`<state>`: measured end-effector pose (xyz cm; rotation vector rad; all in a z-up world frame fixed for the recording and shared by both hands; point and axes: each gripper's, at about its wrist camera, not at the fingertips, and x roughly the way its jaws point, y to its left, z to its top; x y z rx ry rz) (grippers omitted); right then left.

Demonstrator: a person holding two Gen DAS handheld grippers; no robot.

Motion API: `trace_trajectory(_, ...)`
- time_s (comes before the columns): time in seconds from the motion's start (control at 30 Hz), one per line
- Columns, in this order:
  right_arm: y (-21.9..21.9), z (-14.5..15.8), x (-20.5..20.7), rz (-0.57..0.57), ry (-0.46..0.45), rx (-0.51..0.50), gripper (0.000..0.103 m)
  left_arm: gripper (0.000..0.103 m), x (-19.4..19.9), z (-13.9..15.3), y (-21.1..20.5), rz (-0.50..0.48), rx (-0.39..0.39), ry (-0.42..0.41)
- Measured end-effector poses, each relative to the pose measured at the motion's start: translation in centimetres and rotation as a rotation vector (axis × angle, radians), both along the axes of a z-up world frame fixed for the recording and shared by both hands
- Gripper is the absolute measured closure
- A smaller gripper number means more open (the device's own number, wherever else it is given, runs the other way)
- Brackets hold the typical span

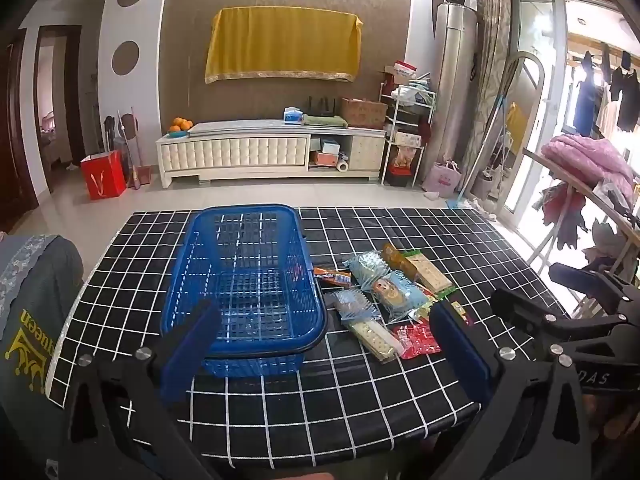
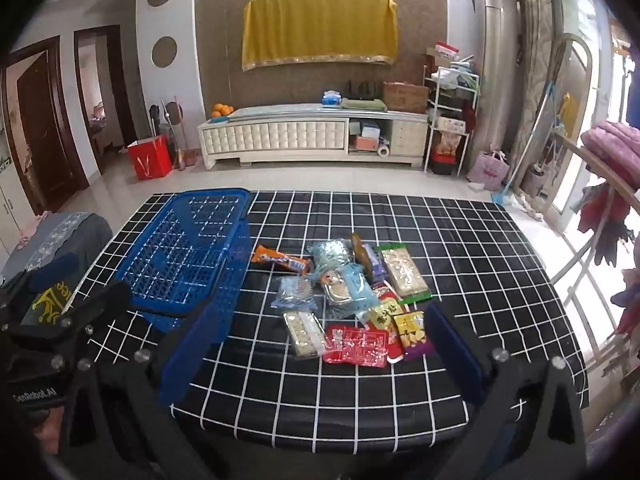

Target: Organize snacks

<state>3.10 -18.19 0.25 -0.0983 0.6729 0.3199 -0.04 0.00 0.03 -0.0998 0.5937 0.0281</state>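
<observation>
Both grippers hovered wide open over the near edge of the table [image 2: 500, 264], nothing between either pair of jaws. The right gripper [image 2: 320, 344] looked down on the snacks [image 2: 352, 300], a loose heap just ahead of its jaws and roughly centred between them, with the red pack [image 2: 356, 346] nearest and the white bar [image 2: 304, 332] just beside it toward the left finger. The basket [image 2: 184, 252] sat empty, beyond that left finger and well off to its side. From the left gripper [image 1: 324, 344] the basket [image 1: 248, 276] lay straight ahead toward its left finger, the snacks [image 1: 384, 296] toward its right finger. Nothing was packed yet, so the step in hand looked like the first pick. The best bet was probably the red pack at the front: flat, so the jaws should come in low and steep, straddling a short edge, and close slowly so the film didn't slide out. Packs overlapped in the heap, so taking an outer one first would spare the rest from dragging. The left gripper seemed best placed to steady the basket.
</observation>
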Motion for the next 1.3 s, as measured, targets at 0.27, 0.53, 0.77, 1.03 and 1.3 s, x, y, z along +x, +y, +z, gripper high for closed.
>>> trace_trajectory(0.27,-0.2,0.4,-0.1,-0.005,0.0,0.013,0.0,0.0,-0.5,-0.1,-0.5,0.017,-0.006,-0.003)
trace_trajectory(0.53,-0.4,0.8,-0.3,0.001,0.014,0.015,0.0,0.0,-0.2,0.1,0.2,-0.006,-0.024,0.02)
trace_trajectory(0.77,-0.6,0.7,-0.4,0.002,0.017,0.019,0.0,0.0,0.1,-0.3,0.2,-0.007,-0.029,0.026)
trace_trajectory(1.03,-0.6,0.9,-0.4,0.005,0.018,0.022,0.0,0.0,0.2,-0.5,0.1,-0.007,-0.029,0.027)
trace_trajectory(1.3,-0.6,0.9,-0.3,0.006,0.022,0.026,0.0,0.0,0.3,-0.5,0.2,-0.009,-0.028,0.026)
